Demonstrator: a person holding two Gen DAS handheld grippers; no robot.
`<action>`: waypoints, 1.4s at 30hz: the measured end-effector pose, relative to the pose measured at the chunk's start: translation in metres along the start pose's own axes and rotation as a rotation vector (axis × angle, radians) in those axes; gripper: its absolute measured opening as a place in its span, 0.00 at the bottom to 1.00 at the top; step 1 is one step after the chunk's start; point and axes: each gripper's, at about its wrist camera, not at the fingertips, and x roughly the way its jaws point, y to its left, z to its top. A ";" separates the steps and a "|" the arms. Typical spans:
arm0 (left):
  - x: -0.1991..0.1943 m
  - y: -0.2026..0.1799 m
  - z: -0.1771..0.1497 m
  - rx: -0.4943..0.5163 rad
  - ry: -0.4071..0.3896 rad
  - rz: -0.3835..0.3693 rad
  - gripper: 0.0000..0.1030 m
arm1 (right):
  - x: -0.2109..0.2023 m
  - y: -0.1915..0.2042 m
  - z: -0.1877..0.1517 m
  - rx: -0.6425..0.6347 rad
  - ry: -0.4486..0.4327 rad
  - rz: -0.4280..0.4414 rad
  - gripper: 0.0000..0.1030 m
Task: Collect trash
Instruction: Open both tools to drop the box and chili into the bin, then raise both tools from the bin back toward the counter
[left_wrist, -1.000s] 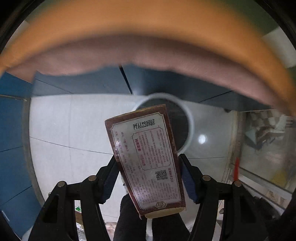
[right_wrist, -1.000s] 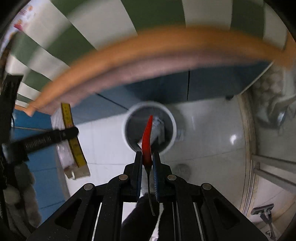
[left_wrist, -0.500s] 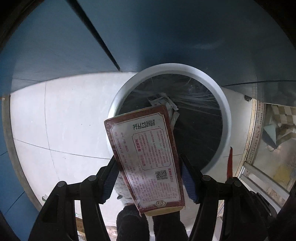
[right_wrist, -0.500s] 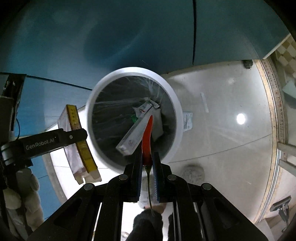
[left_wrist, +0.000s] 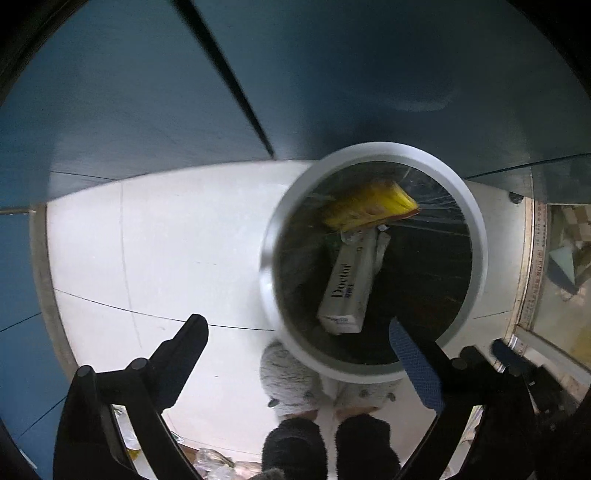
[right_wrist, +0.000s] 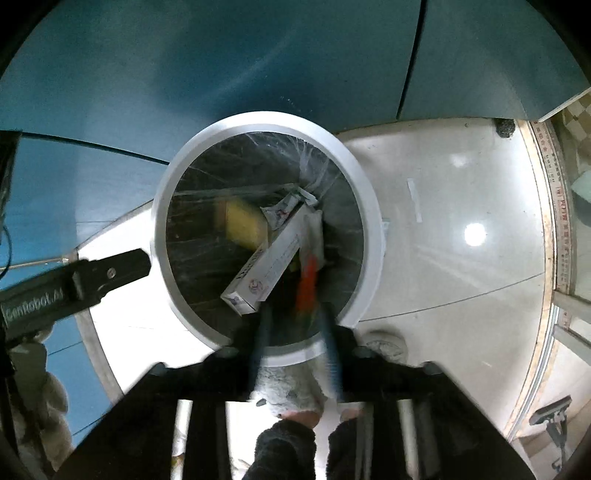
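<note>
Left gripper wide open, empty; right gripper jaws just opening, red wrapper falling free. Risk: light wrapper drifts past bin rim onto floor.

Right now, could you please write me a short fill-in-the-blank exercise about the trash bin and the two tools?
1. The bin has a ____ rim.
2. The left tool has its jaws wide ____.
3. Beside the white carton in the bin lies a ____ box.
4. The red wrapper is dropping from the right tool into the ____.

Missing: white; open; yellow; bin
</note>
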 end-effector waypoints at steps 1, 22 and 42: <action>-0.003 0.003 -0.002 -0.002 -0.007 0.009 0.98 | -0.004 0.002 0.000 -0.006 -0.010 -0.018 0.56; -0.192 0.001 -0.078 0.052 -0.082 0.014 0.98 | -0.197 0.032 -0.032 -0.063 -0.116 -0.164 1.00; -0.440 0.036 -0.162 0.080 -0.303 -0.049 0.98 | -0.505 0.110 -0.126 -0.098 -0.259 -0.163 1.00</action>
